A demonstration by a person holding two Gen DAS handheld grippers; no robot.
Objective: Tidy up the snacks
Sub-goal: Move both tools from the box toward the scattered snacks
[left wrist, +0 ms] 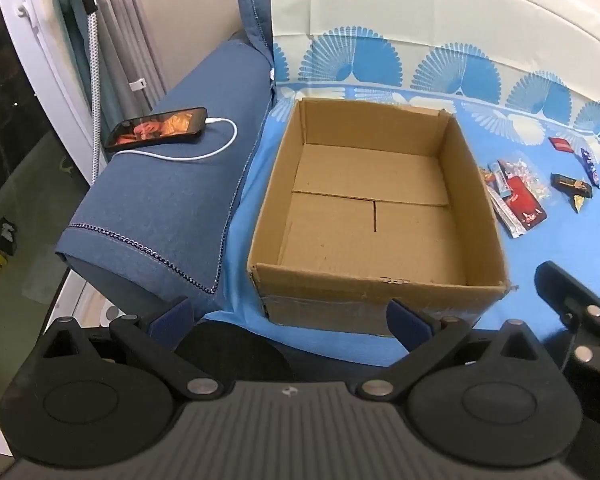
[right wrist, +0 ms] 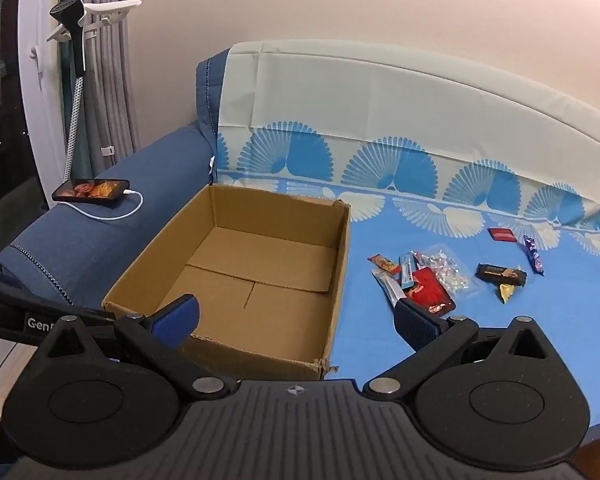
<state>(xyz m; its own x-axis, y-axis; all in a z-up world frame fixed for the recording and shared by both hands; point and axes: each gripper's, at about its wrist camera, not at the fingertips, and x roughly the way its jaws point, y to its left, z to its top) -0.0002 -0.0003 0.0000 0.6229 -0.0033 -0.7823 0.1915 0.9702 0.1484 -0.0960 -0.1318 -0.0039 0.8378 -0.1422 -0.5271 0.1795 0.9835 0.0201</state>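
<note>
Left wrist view: the left gripper (left wrist: 289, 320), jaws wide apart and empty, hangs over the near wall of the open brown cardboard box (left wrist: 374, 292); the scattered wrapped snacks (left wrist: 516, 196) lie right of the box.

Right wrist view: the right gripper (right wrist: 297, 320), jaws equally spread and empty, faces the box's (right wrist: 259, 354) right corner. The snacks (right wrist: 428, 284) lie just right of the box, probably nearer this gripper.

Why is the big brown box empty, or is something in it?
Empty. The cardboard box shows only its bare bottom flaps, and the snacks lie beside it on the blue sheet.
</note>
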